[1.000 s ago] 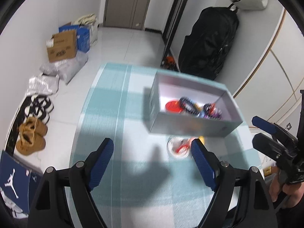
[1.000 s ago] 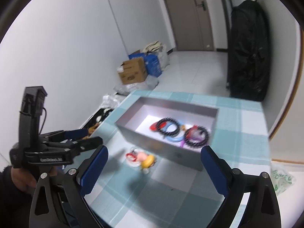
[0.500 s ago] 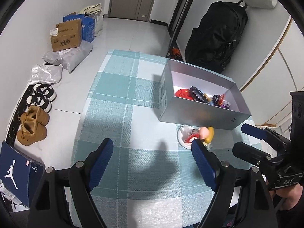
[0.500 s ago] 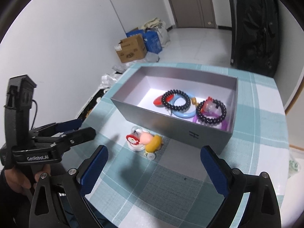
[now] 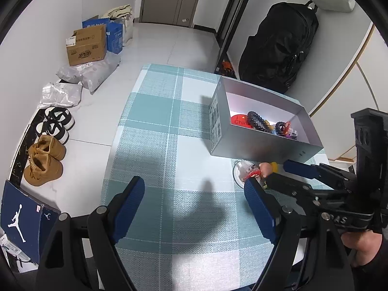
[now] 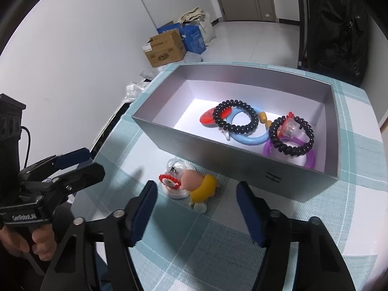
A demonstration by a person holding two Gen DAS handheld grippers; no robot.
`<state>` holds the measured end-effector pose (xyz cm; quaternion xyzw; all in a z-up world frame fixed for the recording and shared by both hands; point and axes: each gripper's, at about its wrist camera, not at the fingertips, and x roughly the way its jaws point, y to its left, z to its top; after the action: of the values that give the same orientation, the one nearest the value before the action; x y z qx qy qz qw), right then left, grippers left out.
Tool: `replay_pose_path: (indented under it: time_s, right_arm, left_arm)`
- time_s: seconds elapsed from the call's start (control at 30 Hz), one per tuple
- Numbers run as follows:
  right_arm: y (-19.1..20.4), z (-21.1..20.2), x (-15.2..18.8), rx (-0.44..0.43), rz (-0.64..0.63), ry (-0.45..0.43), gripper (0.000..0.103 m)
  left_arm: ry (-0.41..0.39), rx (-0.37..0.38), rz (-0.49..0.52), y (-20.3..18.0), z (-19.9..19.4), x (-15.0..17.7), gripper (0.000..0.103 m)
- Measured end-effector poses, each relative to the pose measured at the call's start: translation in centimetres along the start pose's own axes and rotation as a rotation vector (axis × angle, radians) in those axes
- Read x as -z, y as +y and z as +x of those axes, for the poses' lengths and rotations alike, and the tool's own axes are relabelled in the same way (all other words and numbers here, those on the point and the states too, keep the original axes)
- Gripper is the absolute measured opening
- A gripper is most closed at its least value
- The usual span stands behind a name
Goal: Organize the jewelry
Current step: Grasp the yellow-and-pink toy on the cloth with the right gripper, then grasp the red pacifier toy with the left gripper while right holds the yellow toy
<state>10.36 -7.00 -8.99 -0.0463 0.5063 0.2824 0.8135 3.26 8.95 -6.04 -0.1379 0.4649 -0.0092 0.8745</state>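
A small charm, pink and yellow (image 6: 202,184) beside a clear ring with a red trim (image 6: 172,180), lies on the checked cloth in front of the grey box (image 6: 242,167). My right gripper (image 6: 197,211) hangs just short of it. Its jaws are closing with the charm ahead, between the tips, and the pads (image 6: 145,206) are not touching it. The box holds black coil bands (image 6: 236,118), a blue ring (image 6: 247,139) and a purple ring (image 6: 310,161). My left gripper (image 5: 194,206) stands open over bare cloth, left of the charm (image 5: 252,173) and the right gripper (image 5: 288,175).
The teal-and-white checked cloth (image 5: 169,145) covers a small table. On the floor to the left are shoes (image 5: 43,162), cardboard boxes (image 5: 86,44) and plastic bags. A black backpack (image 5: 278,48) leans behind the grey box. The left gripper (image 6: 72,166) shows at the left of the right wrist view.
My right gripper has come down and forward to the charm, and its jaws have narrowed. In the left wrist view it has moved in from the right up to the charm.
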Motion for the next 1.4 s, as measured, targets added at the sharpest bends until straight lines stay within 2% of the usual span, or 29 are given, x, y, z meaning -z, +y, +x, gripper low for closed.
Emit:
replay_pose_path:
  time_s: [0.2, 0.33, 0.43, 0.47, 0.5, 0.67, 1.0, 1.4]
  right_arm:
    - [-0.7, 0.6, -0.3, -0.019, 0.051, 0.018, 0.05]
    - [-1.0, 0.7, -0.5, -0.027, 0.065, 0.022, 0.03]
    - [-0.8, 0.7, -0.4, -0.031, 0.054, 0.024, 0.029]
    - [-0.8, 0.6, -0.4, -0.031, 0.049, 0.024, 0.02]
    - [-0.7, 0.5, -0.4, -0.034, 0.047, 0.023, 0.016]
    - [-0.3, 0.4, -0.5, -0.032, 0.037, 0.02, 0.011]
    - [-0.4, -0.8, -0.3, -0.039, 0.025, -0.004, 0.01]
    - [-0.7, -4.1, 0.4, -0.07, 0.03, -0.076, 0.01]
  left_arm:
    - [-0.004, 0.022, 0.0, 0.0, -0.1, -0.1, 0.081]
    - [0.0, 0.042, -0.006, 0.1, -0.2, -0.2, 0.081]
    - [-0.002, 0.053, -0.003, -0.1, -0.2, -0.3, 0.081]
    - [-0.004, 0.05, 0.002, -0.2, -0.2, -0.3, 0.081]
    - [-0.007, 0.047, 0.004, -0.2, -0.2, -0.3, 0.081]
    - [0.005, 0.05, -0.003, -0.2, 0.2, -0.2, 0.081]
    - [0.043, 0.055, -0.016, -0.2, 1.0, -0.2, 0.081]
    - [0.071, 0.063, 0.054, -2.0, 2.7, 0.1, 0.081]
